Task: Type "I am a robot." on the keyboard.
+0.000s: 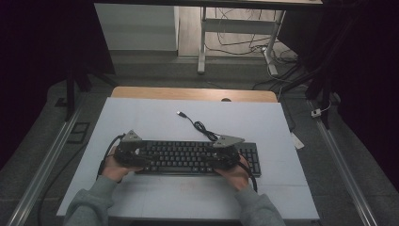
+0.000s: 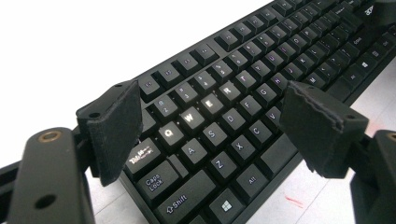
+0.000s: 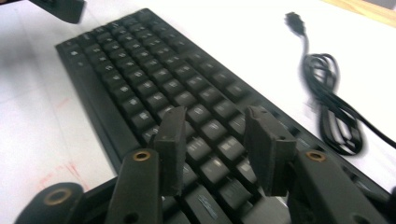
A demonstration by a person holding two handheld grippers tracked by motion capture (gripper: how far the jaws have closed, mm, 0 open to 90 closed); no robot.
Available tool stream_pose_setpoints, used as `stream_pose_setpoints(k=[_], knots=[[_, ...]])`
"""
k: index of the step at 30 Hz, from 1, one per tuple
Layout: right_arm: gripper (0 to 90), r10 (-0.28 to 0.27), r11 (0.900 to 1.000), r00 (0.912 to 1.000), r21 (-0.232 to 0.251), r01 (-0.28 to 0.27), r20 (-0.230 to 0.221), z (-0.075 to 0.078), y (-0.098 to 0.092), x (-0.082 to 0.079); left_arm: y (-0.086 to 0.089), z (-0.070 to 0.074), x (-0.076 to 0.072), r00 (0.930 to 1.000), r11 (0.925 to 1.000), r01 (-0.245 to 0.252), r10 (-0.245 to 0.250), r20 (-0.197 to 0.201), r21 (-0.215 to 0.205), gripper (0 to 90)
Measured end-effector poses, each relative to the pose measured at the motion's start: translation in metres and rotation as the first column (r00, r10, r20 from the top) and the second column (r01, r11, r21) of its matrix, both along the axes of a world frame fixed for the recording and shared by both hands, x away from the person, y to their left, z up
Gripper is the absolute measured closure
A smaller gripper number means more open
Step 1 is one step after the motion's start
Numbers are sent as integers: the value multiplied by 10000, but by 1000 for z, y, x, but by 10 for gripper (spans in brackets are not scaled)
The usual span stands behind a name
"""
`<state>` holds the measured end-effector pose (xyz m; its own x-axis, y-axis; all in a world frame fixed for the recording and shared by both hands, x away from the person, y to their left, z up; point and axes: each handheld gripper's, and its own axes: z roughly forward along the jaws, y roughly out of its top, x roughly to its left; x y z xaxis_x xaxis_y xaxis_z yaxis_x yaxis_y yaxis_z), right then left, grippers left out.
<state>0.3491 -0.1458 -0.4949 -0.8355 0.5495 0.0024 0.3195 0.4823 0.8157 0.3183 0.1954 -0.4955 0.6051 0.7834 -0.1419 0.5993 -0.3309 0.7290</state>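
Left gripper (image 2: 210, 130): I'm holding its fingers open above the keyboard (image 1: 188, 155).
Right gripper (image 3: 215, 149): I'm holding its fingers open over the keys.

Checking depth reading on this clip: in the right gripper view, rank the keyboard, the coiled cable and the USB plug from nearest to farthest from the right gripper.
1. Keyboard: directly under the open right gripper.
2. Coiled cable: on the white table to the right, beyond the keyboard's edge.
3. USB plug: at the cable's far end, near the top of the view.
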Motion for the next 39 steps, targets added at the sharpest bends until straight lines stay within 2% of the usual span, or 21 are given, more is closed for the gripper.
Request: stream_pose_setpoints(k=[3,9,25,34,39], knots=[[556,-237,9997,9997,-72,238,79,0,-10,1,1,0,0,10000,10000,3,-3,-2,-29,210],[505,-327,9992,9994,-208,329,91,0,-20,1,1,1,0,10000,10000,-40,40,-14,-52,199],[468,-374,9991,9993,-187,374,14,-1,-20,2,2,1,-1,10000,9999,2,-1,15,-147,198],[466,-367,9991,9993,-190,366,-55,-2,-20,3,0,5,-4,9988,9990,352,-343,345,-279,291],[466,-347,9991,9994,-229,346,-31,-2,-20,2,-3,7,-7,9970,9973,644,-628,449,-346,378]])
